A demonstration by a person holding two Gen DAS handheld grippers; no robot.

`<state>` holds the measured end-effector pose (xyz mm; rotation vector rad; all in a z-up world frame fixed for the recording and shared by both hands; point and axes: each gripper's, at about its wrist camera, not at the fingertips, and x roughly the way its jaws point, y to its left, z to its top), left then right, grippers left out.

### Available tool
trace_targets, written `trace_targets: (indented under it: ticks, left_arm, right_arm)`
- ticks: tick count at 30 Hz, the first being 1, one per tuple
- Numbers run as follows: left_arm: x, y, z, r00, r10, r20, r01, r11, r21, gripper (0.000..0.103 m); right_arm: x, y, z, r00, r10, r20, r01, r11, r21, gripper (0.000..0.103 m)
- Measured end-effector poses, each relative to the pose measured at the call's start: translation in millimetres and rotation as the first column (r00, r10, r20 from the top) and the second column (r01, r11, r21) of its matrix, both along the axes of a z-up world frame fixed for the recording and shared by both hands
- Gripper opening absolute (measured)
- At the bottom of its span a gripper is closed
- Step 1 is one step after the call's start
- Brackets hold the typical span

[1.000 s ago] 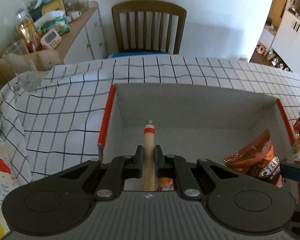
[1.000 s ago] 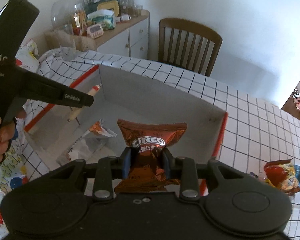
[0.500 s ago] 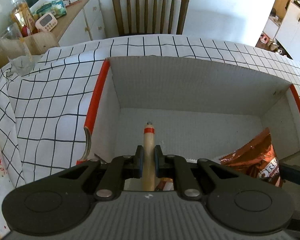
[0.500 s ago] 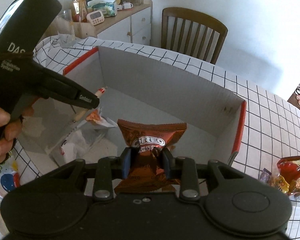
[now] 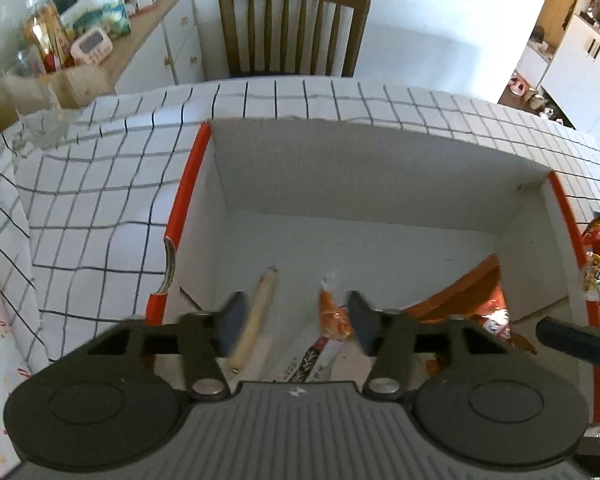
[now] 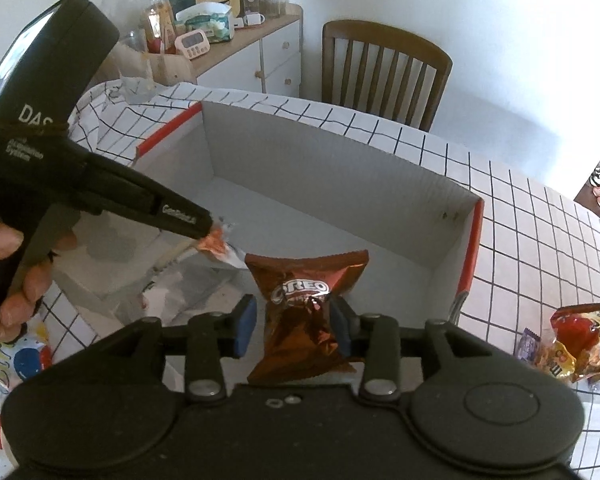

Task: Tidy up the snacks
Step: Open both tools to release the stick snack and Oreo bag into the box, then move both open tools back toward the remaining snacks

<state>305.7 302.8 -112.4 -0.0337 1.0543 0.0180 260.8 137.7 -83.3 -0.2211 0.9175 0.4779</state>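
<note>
Jaws, left gripper: spread wide apart and holding nothing; the sausage stick lies loose between them, close to the left finger.
Jaws, right gripper: parted, with a gap at the left finger; the Oreo bag sits between them, and I cannot tell if the right finger touches it.
Sausage stick: inside the white box, near its left wall, pointing away from the camera.
Orange packet: in the box, just beside the stick, near the right finger.
Oreo bag: over the front part of the box floor.
White box: open on top, red edges, on the worktop with a checked cloth.
Outside: a red-yellow snack bag on the cloth right of the box; a wooden chair behind.
</note>
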Motion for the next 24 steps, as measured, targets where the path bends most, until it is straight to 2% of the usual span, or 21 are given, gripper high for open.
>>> trace_targets:
  ticks: [1, 3, 5, 10, 12, 15, 21, 24]
  left_arm:
    - [-3, -2, 3, 1.0, -0.006, 0.014, 0.006, 1.0, 0.004, 0.071]
    - [-9, -6, 11, 0.999, -0.023, 0.03, 0.023, 1.0, 0.001, 0.071]
    - [-13, -8, 17, 0.999, -0.029, 0.04, 0.03, 1.0, -0.007, 0.071]
    - [-25, -13, 36, 0.995, -0.055, 0.085, 0.057, 0.998, -0.03, 0.071]
    - [-32, -16, 46, 0.991, -0.071, 0.11, 0.075, 0.996, -0.038, 0.071]
    - [-43, -22, 58, 0.986, -0.092, 0.142, 0.098, 0.994, -0.039, 0.072]
    - [-66, -35, 80, 0.969, -0.143, 0.2, 0.156, 0.987, -0.05, 0.072]
    - [-77, -41, 90, 0.963, -0.151, 0.224, 0.168, 0.984, -0.058, 0.078]
  right_arm:
    - [-1, -1, 2, 1.0, -0.001, 0.004, 0.001, 1.0, 0.005, 0.045]
    - [-5, -4, 8, 1.0, -0.007, 0.011, 0.007, 1.0, 0.018, 0.055]
    - [-8, -7, 14, 1.0, -0.011, 0.018, 0.01, 0.999, 0.031, 0.06]
    - [-19, -15, 30, 0.999, -0.017, 0.031, 0.015, 0.998, 0.06, 0.065]
    - [-24, -19, 36, 0.999, -0.021, 0.042, 0.018, 0.997, 0.071, 0.075]
    - [-33, -24, 44, 0.998, -0.022, 0.066, 0.016, 0.996, 0.083, 0.083]
    - [-46, -39, 63, 0.995, -0.04, 0.088, 0.03, 0.992, 0.119, 0.09]
    - [-56, -46, 73, 0.994, -0.04, 0.102, 0.025, 0.989, 0.147, 0.097]
